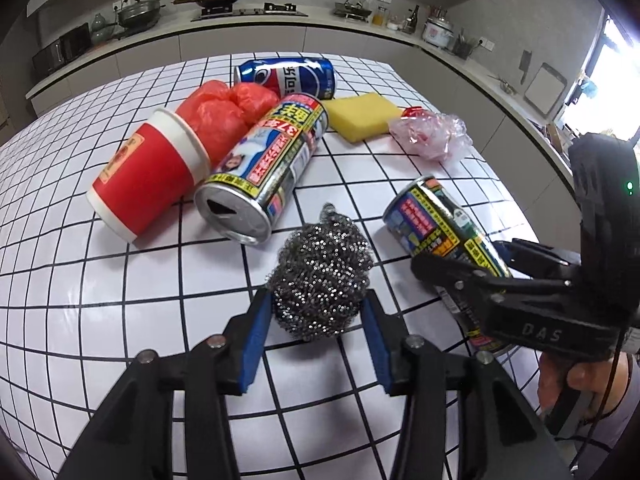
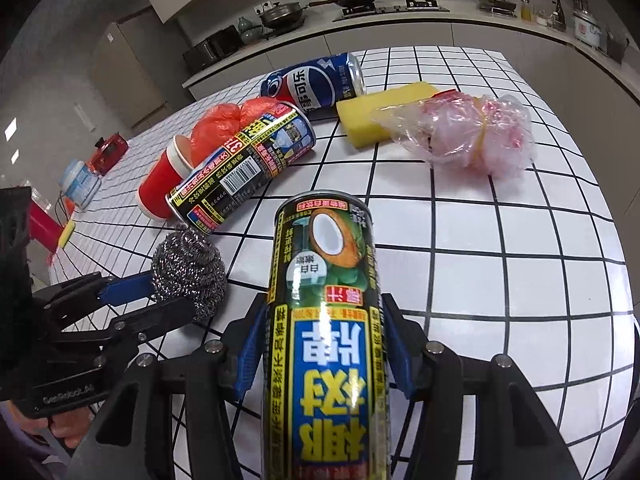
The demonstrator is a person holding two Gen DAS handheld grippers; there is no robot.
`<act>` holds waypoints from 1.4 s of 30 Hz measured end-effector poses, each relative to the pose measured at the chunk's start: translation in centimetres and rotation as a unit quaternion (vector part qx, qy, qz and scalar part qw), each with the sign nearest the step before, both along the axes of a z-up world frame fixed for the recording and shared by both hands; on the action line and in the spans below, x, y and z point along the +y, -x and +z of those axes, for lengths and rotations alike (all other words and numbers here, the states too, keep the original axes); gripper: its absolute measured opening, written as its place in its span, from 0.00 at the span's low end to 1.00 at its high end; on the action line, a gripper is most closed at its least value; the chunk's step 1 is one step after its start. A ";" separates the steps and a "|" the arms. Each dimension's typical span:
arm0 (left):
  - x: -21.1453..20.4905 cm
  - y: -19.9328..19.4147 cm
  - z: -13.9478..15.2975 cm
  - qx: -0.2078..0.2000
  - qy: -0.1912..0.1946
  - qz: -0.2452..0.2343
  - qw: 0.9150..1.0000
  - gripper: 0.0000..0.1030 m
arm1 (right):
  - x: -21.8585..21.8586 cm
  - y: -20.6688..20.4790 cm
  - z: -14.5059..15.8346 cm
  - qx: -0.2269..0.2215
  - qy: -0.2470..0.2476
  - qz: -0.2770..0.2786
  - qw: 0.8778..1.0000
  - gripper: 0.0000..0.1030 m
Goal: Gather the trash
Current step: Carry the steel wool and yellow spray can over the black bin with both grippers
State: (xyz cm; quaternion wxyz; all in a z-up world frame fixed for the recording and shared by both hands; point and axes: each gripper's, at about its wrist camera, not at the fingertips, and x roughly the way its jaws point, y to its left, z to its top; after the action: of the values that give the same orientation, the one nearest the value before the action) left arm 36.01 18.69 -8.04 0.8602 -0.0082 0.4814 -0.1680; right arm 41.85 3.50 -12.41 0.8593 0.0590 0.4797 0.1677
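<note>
left gripper (image 1: 318,312): pads against steel scrubber (image 1: 320,270) between them | right gripper (image 2: 324,340): clamped on coconut can (image 2: 324,320), can pointing forward

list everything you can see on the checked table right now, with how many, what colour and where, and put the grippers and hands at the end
coconut drink cans: two, black and yellow; one in the right gripper, one lying beside the cup
Pepsi can: one, blue, lying at the far side
paper cup: one, red and white, lying left
red plastic bag: one, crumpled behind the cup
sponge: one, yellow, beside the Pepsi can
clear plastic bag: one, pinkish, right of the sponge
steel wool scourer: one, silver, between the left fingers
table: one, white with a black grid
left gripper: black, blue pads, around the scourer
right gripper: black, blue pads, shut on the can
</note>
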 end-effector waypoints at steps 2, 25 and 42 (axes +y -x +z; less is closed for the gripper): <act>0.2 0.0 0.2 -0.003 0.007 0.000 1.000 0.37 | 0.4 0.1 0.0 -0.005 0.005 0.004 1.000 0.54; -10.9 1.8 4.9 -0.036 0.060 -0.102 0.992 0.35 | -15.8 8.2 4.7 -0.063 -0.029 -0.170 0.983 0.54; -36.2 2.9 1.4 0.036 0.043 -0.141 0.988 0.35 | -41.5 12.4 -4.0 0.000 -0.041 -0.257 0.965 0.54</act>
State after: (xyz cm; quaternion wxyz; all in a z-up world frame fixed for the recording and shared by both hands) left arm 33.07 -17.49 -6.68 0.8087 0.0169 0.5010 -0.3079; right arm 29.49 -38.00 -16.42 0.8702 0.2153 0.4413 -0.0397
